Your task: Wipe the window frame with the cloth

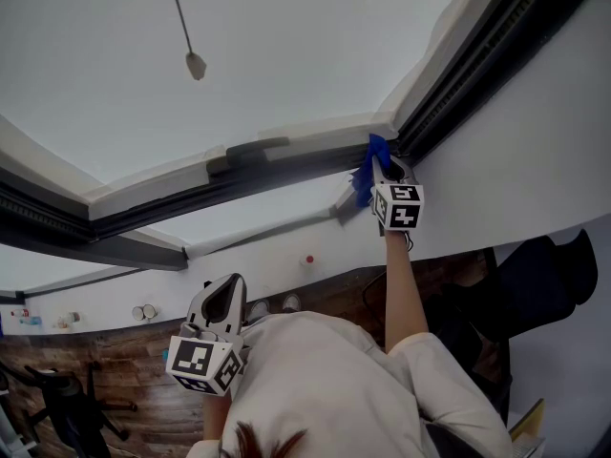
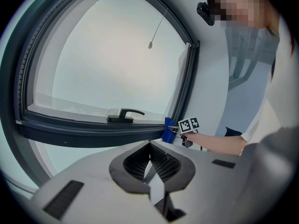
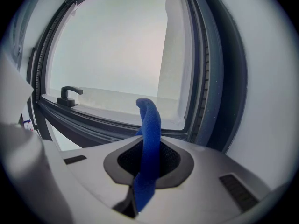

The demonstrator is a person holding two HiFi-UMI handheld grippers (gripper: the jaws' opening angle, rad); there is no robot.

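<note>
**One firm pass, working out from the corner**

Right claw (image 3: 148,160) is clamped on the blue cloth (image 3: 150,125), whose free end stands at the window frame (image 1: 286,163) corner. Best to press the fold flat on the dark rail, then drag evenly toward the handle (image 3: 69,96). Left claw (image 2: 152,162), jaws together and empty, hangs well below.

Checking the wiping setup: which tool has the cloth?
The right tool, shut on the blue cloth at the window frame; the left tool is shut, empty.
</note>
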